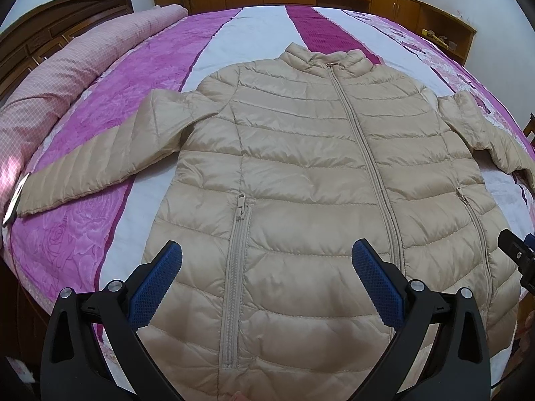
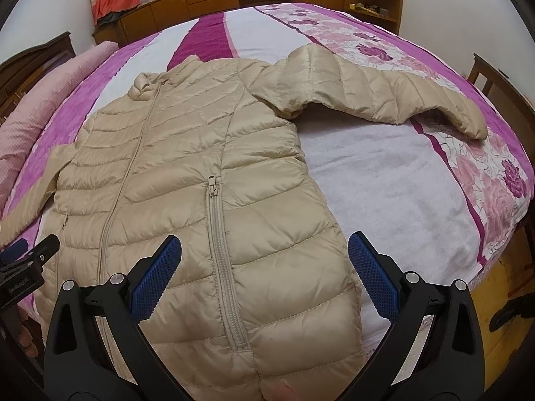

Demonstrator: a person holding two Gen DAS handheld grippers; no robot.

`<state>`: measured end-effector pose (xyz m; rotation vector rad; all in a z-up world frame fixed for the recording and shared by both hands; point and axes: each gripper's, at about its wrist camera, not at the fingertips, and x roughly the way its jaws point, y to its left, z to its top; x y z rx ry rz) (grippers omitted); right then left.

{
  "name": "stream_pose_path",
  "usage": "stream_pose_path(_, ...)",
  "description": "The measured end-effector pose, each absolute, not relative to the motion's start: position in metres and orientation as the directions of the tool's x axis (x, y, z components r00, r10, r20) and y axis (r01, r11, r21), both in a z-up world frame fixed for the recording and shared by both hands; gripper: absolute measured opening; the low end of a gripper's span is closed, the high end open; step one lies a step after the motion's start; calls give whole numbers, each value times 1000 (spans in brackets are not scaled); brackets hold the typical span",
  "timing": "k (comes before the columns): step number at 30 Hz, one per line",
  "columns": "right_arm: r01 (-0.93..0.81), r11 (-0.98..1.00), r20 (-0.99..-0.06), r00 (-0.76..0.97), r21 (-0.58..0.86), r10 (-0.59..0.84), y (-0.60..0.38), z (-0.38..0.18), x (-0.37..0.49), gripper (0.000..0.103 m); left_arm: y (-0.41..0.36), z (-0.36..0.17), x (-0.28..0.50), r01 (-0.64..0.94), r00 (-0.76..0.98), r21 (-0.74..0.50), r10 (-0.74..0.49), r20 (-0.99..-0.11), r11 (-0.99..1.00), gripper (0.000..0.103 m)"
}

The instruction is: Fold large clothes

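1. Your jacket (image 1: 301, 167) lies flat on the bed (image 1: 260, 30), front up, main zip closed, collar at the far end and hem at the near edge just below your grippers.
2. Nothing is folded yet, as far as both views show: the body is spread to its full width and both sleeves are out to the sides.
3. The left sleeve (image 1: 87, 167) runs out straight toward the pillow roll (image 1: 53, 83). The right sleeve (image 2: 384, 90) angles out and away, with a bend near the shoulder.
4. Your left gripper (image 1: 267, 284) hovers over the hem by the left pocket zip (image 1: 235, 267), fingers spread wide and holding nothing.
5. Your right gripper (image 2: 265, 280) hovers over the hem by the right pocket zip (image 2: 220, 250), likewise released and empty, its right finger over the bare sheet beside the jacket edge.
6. So you are at the very start. Left to do, I judge: bring each sleeve in across the chest, fold the sides inward if needed, then fold hem toward collar.
7. The shell looks slick and puffy, so expect folds to spring back.
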<state>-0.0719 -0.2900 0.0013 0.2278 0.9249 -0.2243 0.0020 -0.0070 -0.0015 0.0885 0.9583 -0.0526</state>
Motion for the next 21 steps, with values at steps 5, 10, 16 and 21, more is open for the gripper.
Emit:
stream_pose_path(5, 294, 950, -806, 584, 100, -96, -292, 2, -73, 99, -7, -2, 2, 82, 572, 51, -5, -820, 995, 98)
stream_pose_path(10, 298, 949, -804, 587, 105, -95, -293, 3, -75, 99, -7, -3, 2, 81, 572, 53, -3, -820, 995, 98)
stream_pose_path(16, 298, 949, -804, 588, 106, -95, -293, 3, -75, 99, -5, -2, 1, 78, 572, 49, -5, -820, 996, 98)
stream_pose_path(21, 304, 946, -801, 591, 112, -95, -296, 4, -77, 99, -4, 0, 2, 76, 573, 51, -2, -819, 996, 98)
